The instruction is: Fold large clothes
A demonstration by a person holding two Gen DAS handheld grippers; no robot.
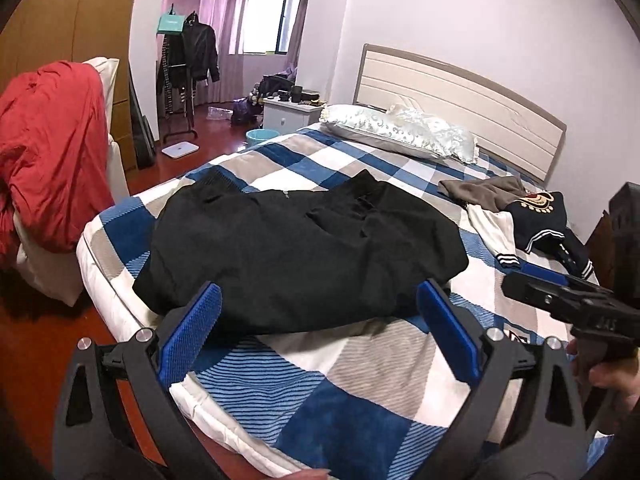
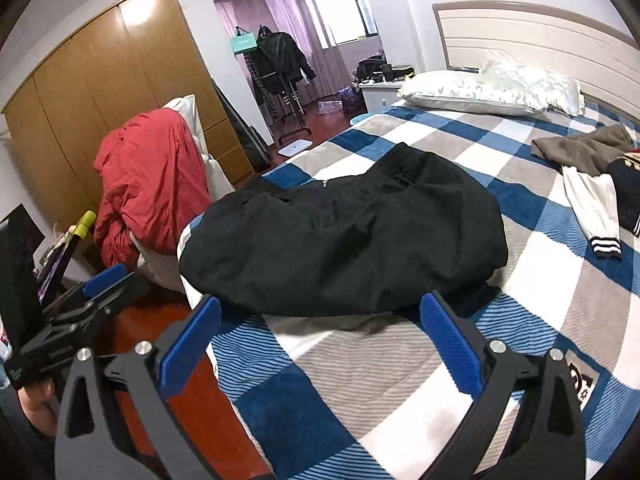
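A large black garment (image 1: 296, 240) lies bunched on the blue, white and grey checked bed cover (image 1: 352, 376); it also shows in the right wrist view (image 2: 348, 240). My left gripper (image 1: 320, 300) is open and empty, hovering just short of the garment's near edge. My right gripper (image 2: 320, 316) is open and empty, also just before the near edge. The right gripper appears at the right in the left wrist view (image 1: 532, 276); the left gripper appears at the left in the right wrist view (image 2: 104, 284).
More clothes (image 1: 516, 208) lie on the bed's right side, and a pillow (image 1: 400, 132) lies by the headboard. A red quilt (image 1: 52, 152) hangs over a chair left of the bed. A wardrobe (image 2: 100, 92), clothes rack (image 1: 188, 64) and blue basin (image 1: 262, 136) stand beyond.
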